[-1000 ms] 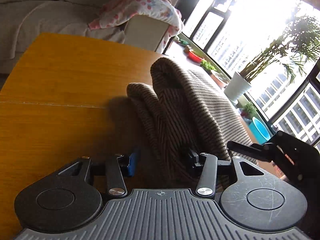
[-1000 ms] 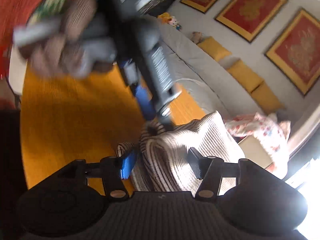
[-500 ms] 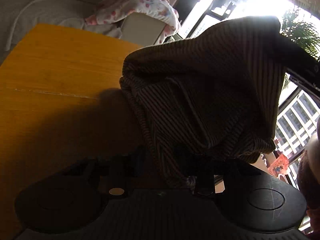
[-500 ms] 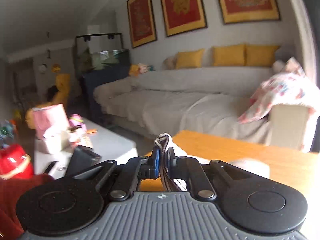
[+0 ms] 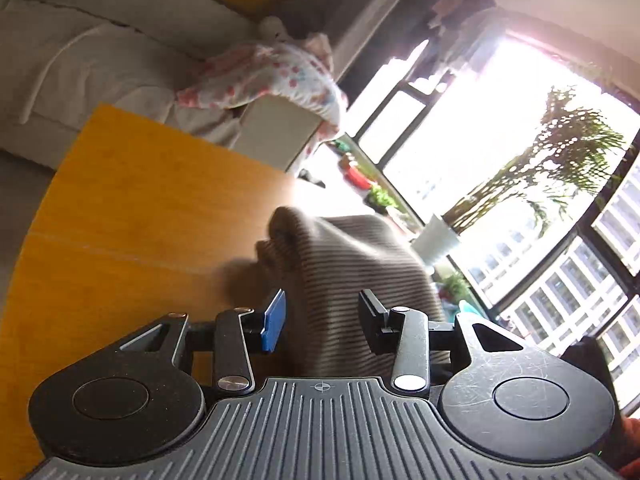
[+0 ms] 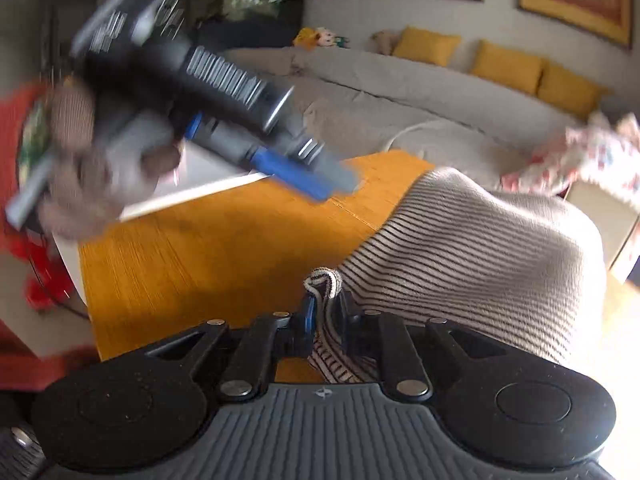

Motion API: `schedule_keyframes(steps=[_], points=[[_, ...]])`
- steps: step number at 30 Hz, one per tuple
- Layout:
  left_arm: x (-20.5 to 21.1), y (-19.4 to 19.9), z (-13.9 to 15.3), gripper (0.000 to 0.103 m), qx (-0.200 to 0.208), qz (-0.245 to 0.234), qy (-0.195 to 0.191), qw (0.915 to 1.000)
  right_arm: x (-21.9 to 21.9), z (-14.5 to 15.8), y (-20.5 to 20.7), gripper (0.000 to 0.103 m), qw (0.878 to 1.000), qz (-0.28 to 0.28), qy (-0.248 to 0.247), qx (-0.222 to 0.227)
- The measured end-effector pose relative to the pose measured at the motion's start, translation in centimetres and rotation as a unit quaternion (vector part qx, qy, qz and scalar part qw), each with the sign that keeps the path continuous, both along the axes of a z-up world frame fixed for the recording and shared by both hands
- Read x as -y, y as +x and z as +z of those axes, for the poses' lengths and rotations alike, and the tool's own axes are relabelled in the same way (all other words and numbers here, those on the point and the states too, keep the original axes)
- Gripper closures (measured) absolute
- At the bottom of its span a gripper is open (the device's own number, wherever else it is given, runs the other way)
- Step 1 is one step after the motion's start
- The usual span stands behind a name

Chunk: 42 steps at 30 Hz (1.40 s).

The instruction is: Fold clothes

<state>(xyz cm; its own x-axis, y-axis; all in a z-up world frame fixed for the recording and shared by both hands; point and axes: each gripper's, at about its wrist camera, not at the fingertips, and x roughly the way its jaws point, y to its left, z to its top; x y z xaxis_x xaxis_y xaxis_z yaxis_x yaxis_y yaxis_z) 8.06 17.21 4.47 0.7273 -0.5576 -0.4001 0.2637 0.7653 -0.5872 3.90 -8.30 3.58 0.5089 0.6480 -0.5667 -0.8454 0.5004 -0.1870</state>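
A beige striped knit garment lies bunched on the orange wooden table. My left gripper is open just above its near edge, fingers either side of the cloth but apart from it. My right gripper is shut on a fold of the striped garment, a small tuft sticking up between the fingers. The left gripper also shows in the right wrist view, blurred, above the table's far side.
A grey sofa with yellow cushions stands behind the table. A floral blanket hangs over a beige box. A white low table is on the left. Large windows and potted plants line the right side.
The right gripper, which held the garment raised high, has come down with it to the table. The left gripper has let go of the cloth and now stands open.
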Motion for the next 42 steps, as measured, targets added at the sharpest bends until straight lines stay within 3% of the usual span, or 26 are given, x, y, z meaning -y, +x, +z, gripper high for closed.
schedule_keyframes(steps=[5,7,9,12,13,14,16,19,22,24,26,29,31,33,35,36,39,42], points=[[4.8,2.5,-1.6,0.057,-0.024,-0.033,0.050,0.9979,-0.2,0.6,-0.6,0.082,0.999,-0.004,-0.012,0.032],[6.4,3.4,-2.4,0.066,-0.035,-0.040,0.071,0.9960,1.2,1.8,-0.7,0.065,1.000,0.000,0.006,0.025],[6.3,3.7,-3.4,0.067,-0.037,-0.033,0.075,0.9960,3.7,3.5,-0.4,0.029,0.999,-0.001,0.040,0.008],[6.1,3.3,-3.5,0.067,-0.036,-0.033,0.076,0.9960,8.1,5.8,0.8,0.019,0.994,-0.036,0.097,-0.027],[6.0,3.1,-3.5,0.067,-0.035,-0.034,0.076,0.9959,9.5,6.4,1.7,0.011,0.990,-0.060,0.119,-0.049],[6.0,3.0,-3.5,0.067,-0.034,-0.034,0.076,0.9959,10.8,6.5,2.7,0.000,0.983,-0.087,0.141,-0.076],[5.8,2.9,-3.6,0.067,-0.034,-0.035,0.073,0.9961,13.4,6.0,5.1,0.000,0.960,-0.146,0.186,-0.149],[5.4,3.0,-3.9,0.067,-0.037,-0.036,0.063,0.9967,15.7,2.6,7.6,0.000,0.909,-0.209,0.237,-0.273],[4.9,3.4,-4.2,0.067,-0.043,-0.039,0.048,0.9972,15.8,-1.7,9.0,0.000,0.855,-0.226,0.273,-0.378],[4.6,3.7,-4.4,0.067,-0.048,-0.041,0.037,0.9973,14.5,-3.1,9.6,0.001,0.834,-0.205,0.292,-0.420],[4.4,3.9,-4.4,0.067,-0.050,-0.037,0.034,0.9975,12.9,-2.6,9.9,0.002,0.827,-0.183,0.297,-0.440],[3.9,4.3,-4.5,0.065,-0.054,-0.025,0.032,0.9977,12.7,-0.4,9.6,0.005,0.838,-0.145,0.313,-0.422],[3.1,4.4,-4.9,0.065,-0.063,-0.020,0.011,0.9978,13.3,0.6,9.6,0.006,0.845,-0.134,0.320,-0.408],[3.0,4.2,-5.2,0.065,-0.062,-0.024,0.004,0.9978,13.9,0.4,9.7,0.006,0.864,-0.165,0.290,-0.378],[3.6,3.8,-5.2,0.067,-0.052,-0.033,0.008,0.9981,14.1,0.1,9.7,0.006,0.896,-0.229,0.213,-0.316],[4.0,3.7,-5.1,0.067,-0.046,-0.035,0.016,0.9982,14.1,0.0,9.6,0.002,0.906,-0.245,0.183,-0.292],[4.8,3.6,-4.8,0.066,-0.034,-0.036,0.042,0.9979,14.5,1.4,9.6,0.000,0.916,-0.247,0.179,-0.260],[4.8,3.6,-5.1,0.066,-0.032,-0.036,0.039,0.9980,14.1,4.1,10.2,0.000,0.930,-0.250,0.182,-0.197]])
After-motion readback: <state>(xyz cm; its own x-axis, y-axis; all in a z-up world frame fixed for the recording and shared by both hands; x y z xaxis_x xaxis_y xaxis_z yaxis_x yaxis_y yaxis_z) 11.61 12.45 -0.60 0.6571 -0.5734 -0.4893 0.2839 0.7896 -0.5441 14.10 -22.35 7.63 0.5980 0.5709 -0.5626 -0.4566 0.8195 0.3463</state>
